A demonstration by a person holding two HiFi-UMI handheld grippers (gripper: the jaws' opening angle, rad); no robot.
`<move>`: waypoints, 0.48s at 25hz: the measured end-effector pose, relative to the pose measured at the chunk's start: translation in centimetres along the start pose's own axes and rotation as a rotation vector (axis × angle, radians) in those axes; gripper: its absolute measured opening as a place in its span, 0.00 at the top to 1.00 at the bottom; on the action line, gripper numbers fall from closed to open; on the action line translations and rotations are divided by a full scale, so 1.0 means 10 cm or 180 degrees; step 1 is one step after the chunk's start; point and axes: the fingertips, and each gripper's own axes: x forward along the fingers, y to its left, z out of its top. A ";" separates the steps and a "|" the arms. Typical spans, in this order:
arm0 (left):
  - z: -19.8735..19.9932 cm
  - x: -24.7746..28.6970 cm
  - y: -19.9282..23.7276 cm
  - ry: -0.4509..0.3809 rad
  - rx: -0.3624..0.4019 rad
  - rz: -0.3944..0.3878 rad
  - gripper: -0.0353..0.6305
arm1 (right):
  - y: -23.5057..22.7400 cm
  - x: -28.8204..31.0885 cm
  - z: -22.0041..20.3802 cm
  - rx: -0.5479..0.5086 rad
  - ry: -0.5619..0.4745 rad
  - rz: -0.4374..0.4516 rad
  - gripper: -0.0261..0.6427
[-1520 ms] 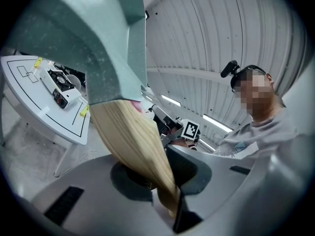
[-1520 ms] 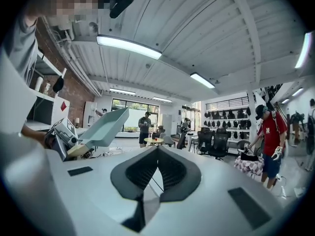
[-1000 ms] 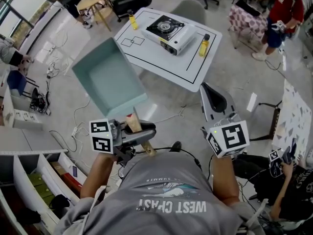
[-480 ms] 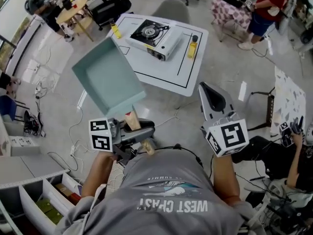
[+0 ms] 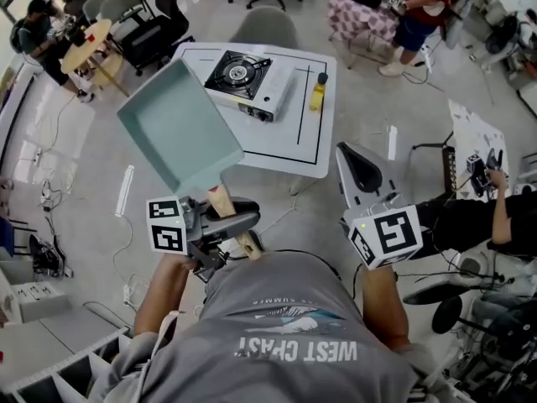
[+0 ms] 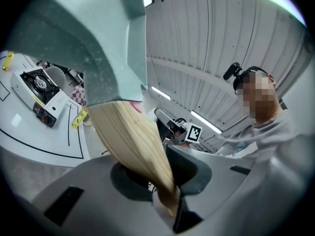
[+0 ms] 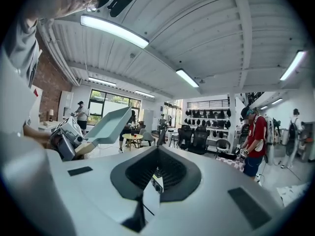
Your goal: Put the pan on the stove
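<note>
A square teal pan [image 5: 176, 128] with a wooden handle [image 5: 225, 208] is held up in the air, short of the table. My left gripper [image 5: 237, 219] is shut on that handle, which runs between its jaws in the left gripper view [image 6: 135, 146]. The portable gas stove [image 5: 245, 75] sits on the white table [image 5: 281, 141] ahead, also seen past the pan [image 6: 93, 38] as the stove [image 6: 38, 90]. My right gripper [image 5: 359, 168] hangs to the right, shut and empty, its jaws [image 7: 156, 173] closed together. From there the pan [image 7: 109, 123] shows at the left.
A yellow bottle [image 5: 317, 92] stands on the table right of the stove, inside black marked lines. A grey chair [image 5: 262, 28] is behind the table. People sit at tables at the far left and far right. Cables [image 5: 50, 254] lie on the floor.
The table and stove have drawn nearer and lower in the head view. The pan stays in the left gripper, still raised. The right gripper holds its pose.
</note>
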 end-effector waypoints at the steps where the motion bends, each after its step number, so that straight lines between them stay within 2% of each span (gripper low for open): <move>1: 0.04 -0.05 0.06 0.0022 -0.0005 -0.0021 0.83 | 0.01 0.06 0.00 0.0003 0.0010 -0.0037 0.94; 6: 0.21 -0.28 0.29 0.0121 -0.0040 -0.0162 0.83 | 0.09 0.30 0.04 -0.0012 0.0047 -0.0210 0.94; 12: 0.32 -0.47 0.38 0.0213 -0.0029 -0.0282 0.83 | 0.25 0.41 0.08 -0.0035 0.0138 -0.0316 0.94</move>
